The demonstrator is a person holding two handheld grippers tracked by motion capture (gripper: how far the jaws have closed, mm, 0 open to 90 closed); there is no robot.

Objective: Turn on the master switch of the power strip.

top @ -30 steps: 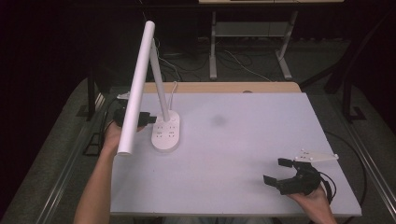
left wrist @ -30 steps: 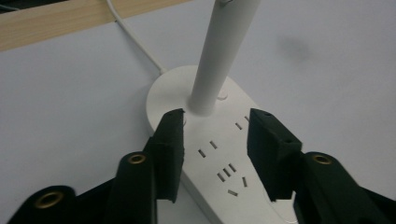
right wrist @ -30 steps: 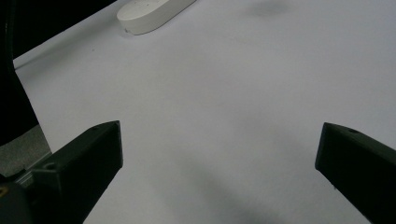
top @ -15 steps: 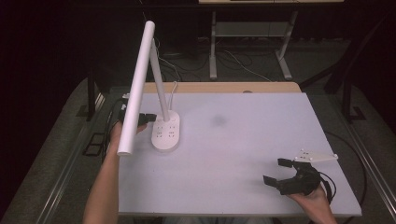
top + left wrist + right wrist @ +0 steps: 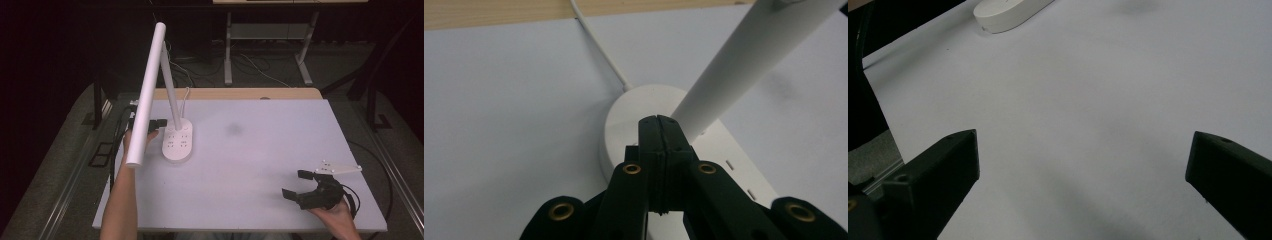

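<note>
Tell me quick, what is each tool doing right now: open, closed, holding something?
Left tool: closed, nothing between its jaws, tips over the lamp base.
Right tool: open wide, holding nothing, above the table.

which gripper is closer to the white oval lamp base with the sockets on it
Left. The left gripper, jaws shut, sits right at the white oval lamp base, beside its stem. The right gripper, jaws open, is far off at the table's near right corner.

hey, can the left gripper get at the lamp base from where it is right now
Probably yes. The left gripper, jaws shut, is already at the lamp base beside the stem, with nothing between them.
</note>
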